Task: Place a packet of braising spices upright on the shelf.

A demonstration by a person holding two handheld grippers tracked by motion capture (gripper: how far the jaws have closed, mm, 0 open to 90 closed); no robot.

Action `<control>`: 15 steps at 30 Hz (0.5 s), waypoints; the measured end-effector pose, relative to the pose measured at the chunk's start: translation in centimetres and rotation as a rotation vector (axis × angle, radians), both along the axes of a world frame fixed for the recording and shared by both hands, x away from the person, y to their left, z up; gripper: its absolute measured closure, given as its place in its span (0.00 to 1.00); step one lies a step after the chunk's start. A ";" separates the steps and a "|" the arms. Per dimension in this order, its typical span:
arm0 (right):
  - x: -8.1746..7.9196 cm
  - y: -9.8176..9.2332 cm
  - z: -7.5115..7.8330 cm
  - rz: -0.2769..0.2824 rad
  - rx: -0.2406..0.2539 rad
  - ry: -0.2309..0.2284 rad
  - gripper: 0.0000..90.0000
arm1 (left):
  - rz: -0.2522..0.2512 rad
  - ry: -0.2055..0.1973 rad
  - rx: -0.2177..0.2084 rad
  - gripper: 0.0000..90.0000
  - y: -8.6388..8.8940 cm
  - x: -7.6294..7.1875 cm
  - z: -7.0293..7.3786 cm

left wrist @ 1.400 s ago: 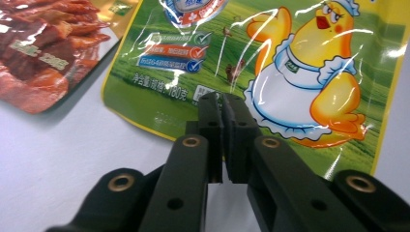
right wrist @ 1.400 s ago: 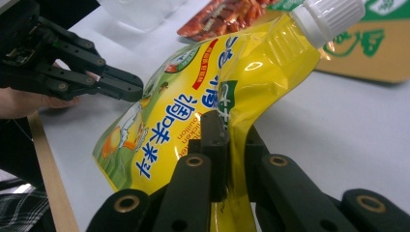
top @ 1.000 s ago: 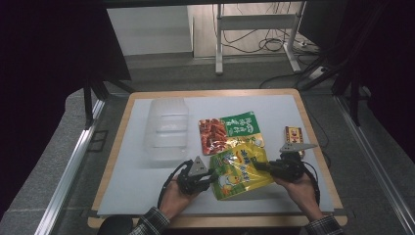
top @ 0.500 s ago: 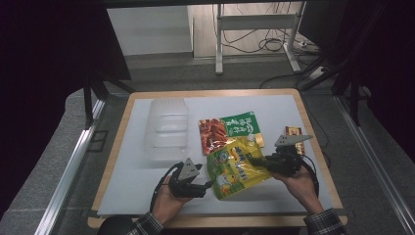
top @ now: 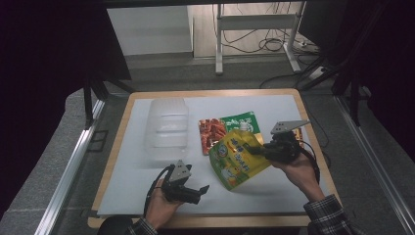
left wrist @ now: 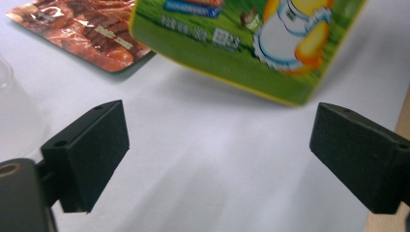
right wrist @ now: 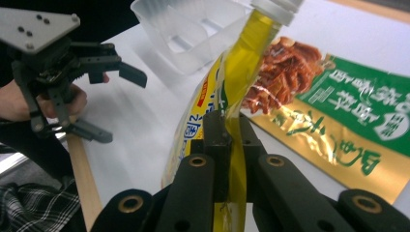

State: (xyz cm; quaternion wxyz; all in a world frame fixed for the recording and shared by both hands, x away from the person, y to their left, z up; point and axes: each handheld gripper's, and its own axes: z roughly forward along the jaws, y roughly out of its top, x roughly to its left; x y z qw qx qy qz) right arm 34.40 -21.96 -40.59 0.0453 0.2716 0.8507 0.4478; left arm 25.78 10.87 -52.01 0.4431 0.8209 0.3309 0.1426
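The right hand-held gripper [top: 262, 148] is clamped on the edge of the yellow spouted pouch [top: 236, 158], which hangs tilted at centre frame in the high view, cap toward the top and bottom corner toward the lower left. The left hand-held gripper [top: 198, 188], its jaws just opened wide with nothing between them, sits below and left. The clear plastic container [top: 166, 128] lies upper left of the pouch on the tabletop [top: 122, 191], nearer the left hand.
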 end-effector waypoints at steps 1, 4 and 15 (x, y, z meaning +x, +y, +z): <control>0.1 0.1 0.2 0.003 0.000 -0.006 0.98 | 0.000 -0.001 0.006 0.05 0.0 -0.1 0.0; 0.1 0.4 0.8 0.007 -0.010 -0.025 0.98 | -0.002 -0.005 0.019 0.04 0.0 -0.2 0.0; 0.8 1.0 2.4 -0.002 -0.050 -0.075 0.99 | -0.002 -0.018 0.030 0.04 0.4 -0.7 -0.1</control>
